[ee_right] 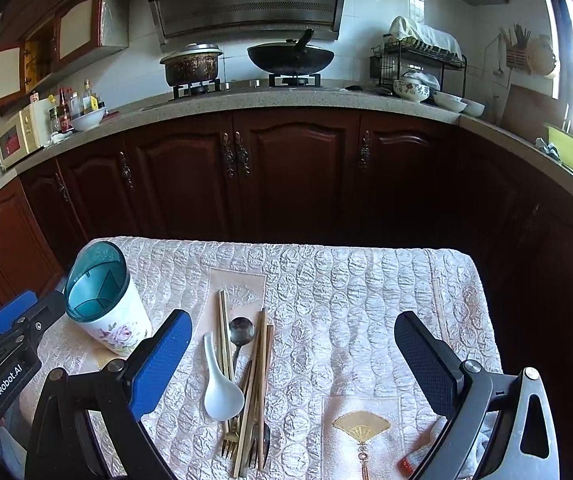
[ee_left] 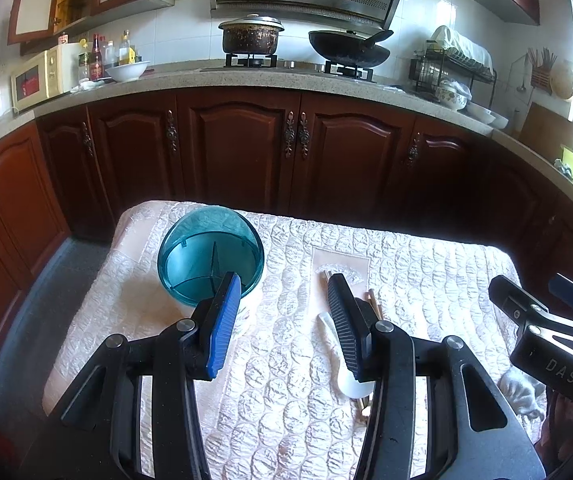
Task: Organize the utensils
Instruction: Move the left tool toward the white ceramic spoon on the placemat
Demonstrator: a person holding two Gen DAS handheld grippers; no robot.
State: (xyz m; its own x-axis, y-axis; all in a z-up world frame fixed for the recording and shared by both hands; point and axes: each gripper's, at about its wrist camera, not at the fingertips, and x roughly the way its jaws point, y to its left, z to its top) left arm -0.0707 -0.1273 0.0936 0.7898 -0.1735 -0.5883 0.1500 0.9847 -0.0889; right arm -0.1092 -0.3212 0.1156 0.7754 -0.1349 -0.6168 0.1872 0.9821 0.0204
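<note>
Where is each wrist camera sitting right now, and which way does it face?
Left wrist: on the left gripper, angled down over the quilted cream tablecloth at the teal-lidded floral utensil holder; its own open fingers show, with the right gripper at the right edge.
Right wrist: on the right gripper, angled down at the white ceramic spoon, wooden chopsticks and forks; its own open fingers show, with the left gripper at the left edge.
Shared: holder, spoon, cloth, wooden kitchen cabinets.
</note>
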